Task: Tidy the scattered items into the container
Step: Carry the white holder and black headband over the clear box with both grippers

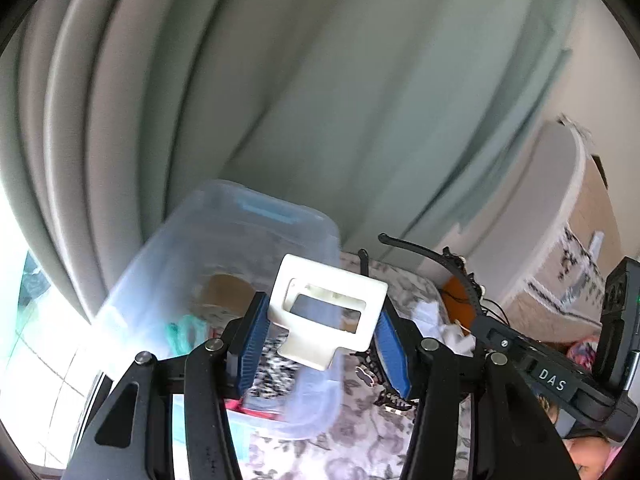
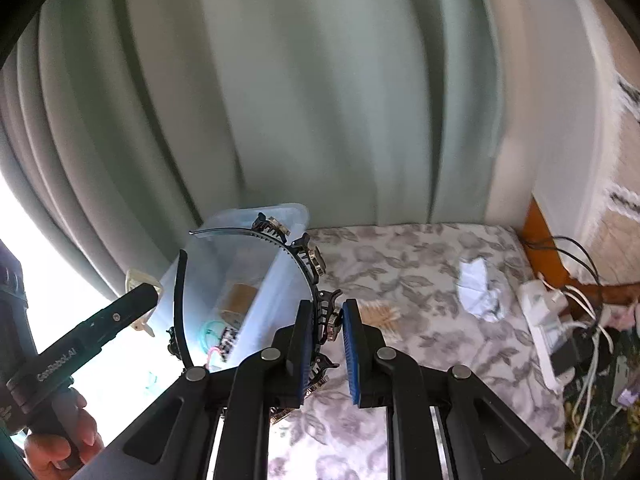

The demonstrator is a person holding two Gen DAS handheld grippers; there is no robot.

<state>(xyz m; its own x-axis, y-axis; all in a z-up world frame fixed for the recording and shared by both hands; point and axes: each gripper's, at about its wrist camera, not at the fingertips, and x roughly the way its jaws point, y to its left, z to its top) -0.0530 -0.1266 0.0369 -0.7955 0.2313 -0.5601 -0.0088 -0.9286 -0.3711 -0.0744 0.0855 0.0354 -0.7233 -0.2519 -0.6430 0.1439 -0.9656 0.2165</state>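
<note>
My left gripper (image 1: 322, 334) is shut on a white plastic frame piece (image 1: 328, 306) and holds it over the clear plastic container (image 1: 240, 240). The container holds a brown tape roll (image 1: 224, 292), a teal item and patterned items. My right gripper (image 2: 326, 330) is shut on a black jewelled headband (image 2: 308, 264), whose arc reaches over the container (image 2: 248, 272). The headband also shows in the left wrist view (image 1: 448, 264). The left gripper (image 2: 132, 300) with the white piece shows at the left of the right wrist view.
The floral bedsheet (image 2: 420, 260) carries a crumpled white paper (image 2: 480, 288) and a bundle of small wooden sticks (image 2: 380, 314). A white power strip (image 2: 548, 328) with cables lies at the right. Green curtains hang behind. A bed headboard (image 1: 540, 220) stands right.
</note>
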